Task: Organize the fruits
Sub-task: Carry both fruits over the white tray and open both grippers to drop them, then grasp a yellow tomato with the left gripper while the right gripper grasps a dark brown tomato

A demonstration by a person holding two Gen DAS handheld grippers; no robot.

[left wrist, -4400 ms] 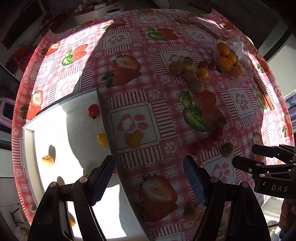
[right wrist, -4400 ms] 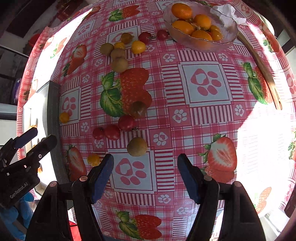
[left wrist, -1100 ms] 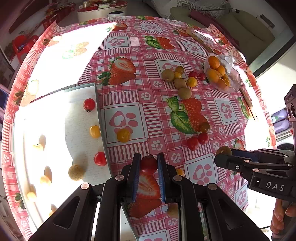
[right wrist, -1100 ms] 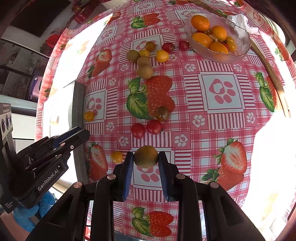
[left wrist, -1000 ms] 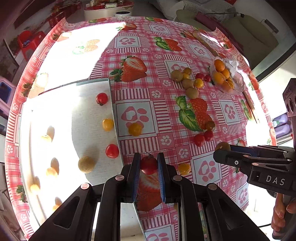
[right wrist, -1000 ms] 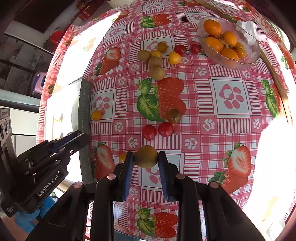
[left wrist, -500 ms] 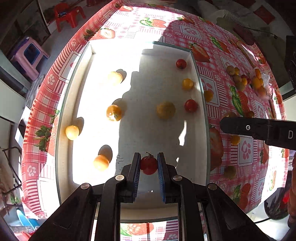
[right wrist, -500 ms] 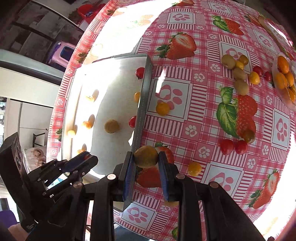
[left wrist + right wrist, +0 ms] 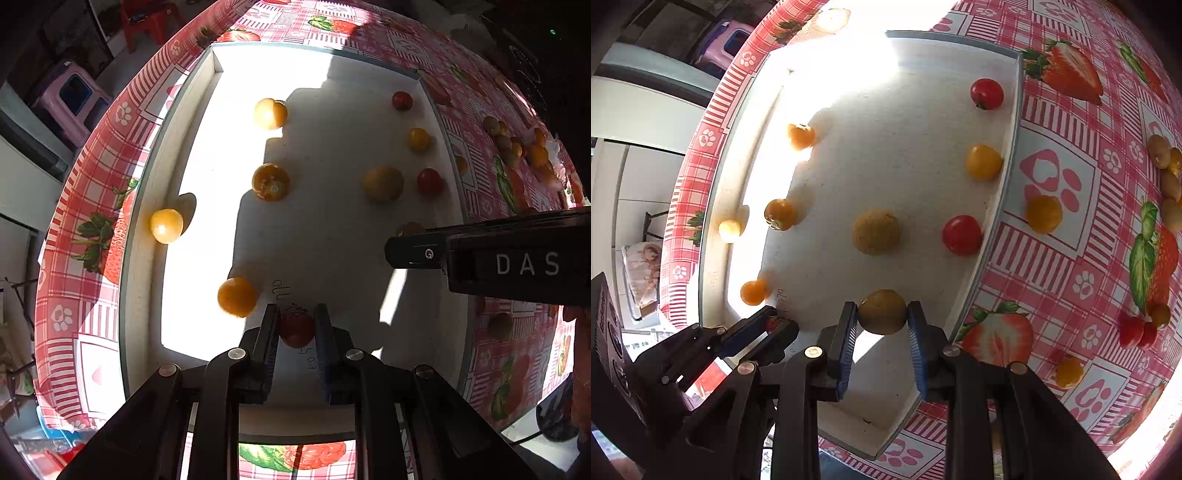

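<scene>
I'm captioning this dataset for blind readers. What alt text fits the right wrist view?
The right gripper holds a brownish-green fruit above a white tray that contains red, yellow and orange fruits. The left gripper, lower left, grips a red tomato. More fruit lies on the strawberry-print tablecloth.

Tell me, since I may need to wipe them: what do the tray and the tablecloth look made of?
The tray looks like white cardboard or foam board: matte, faintly speckled floor, thin folded walls, handwriting on it. The tablecloth looks like vinyl or oilcloth: a smooth printed pattern that glares in the sun. Neither is certain from sight alone.
</scene>
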